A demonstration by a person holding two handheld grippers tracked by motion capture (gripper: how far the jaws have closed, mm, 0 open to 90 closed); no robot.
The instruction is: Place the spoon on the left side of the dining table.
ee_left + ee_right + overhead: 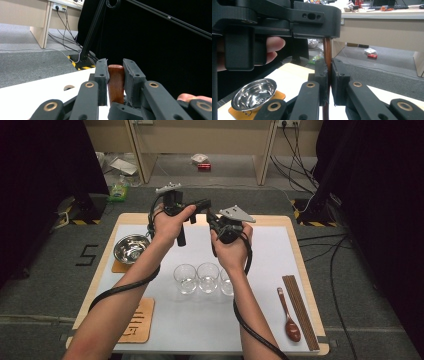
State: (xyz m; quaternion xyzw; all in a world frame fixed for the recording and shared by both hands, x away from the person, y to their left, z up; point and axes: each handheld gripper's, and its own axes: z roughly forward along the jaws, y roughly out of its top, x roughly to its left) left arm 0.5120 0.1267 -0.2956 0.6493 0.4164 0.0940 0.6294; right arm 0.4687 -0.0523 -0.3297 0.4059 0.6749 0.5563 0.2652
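Observation:
Both hands hold their grippers raised over the back middle of the table, jaws meeting tip to tip. A flat brown wooden handle stands between the jaws of my left gripper, which press it from both sides. In the right gripper view the same wooden handle shows edge-on as a thin strip; my right gripper is shut on it, and its top runs up into the left gripper's body. From above, the left gripper and right gripper touch noses, hiding the piece.
A steel bowl sits on a brown coaster at the left. Three clear glasses stand in a row mid-table. A wooden spoon and chopsticks lie at the right; another wooden coaster lies front left.

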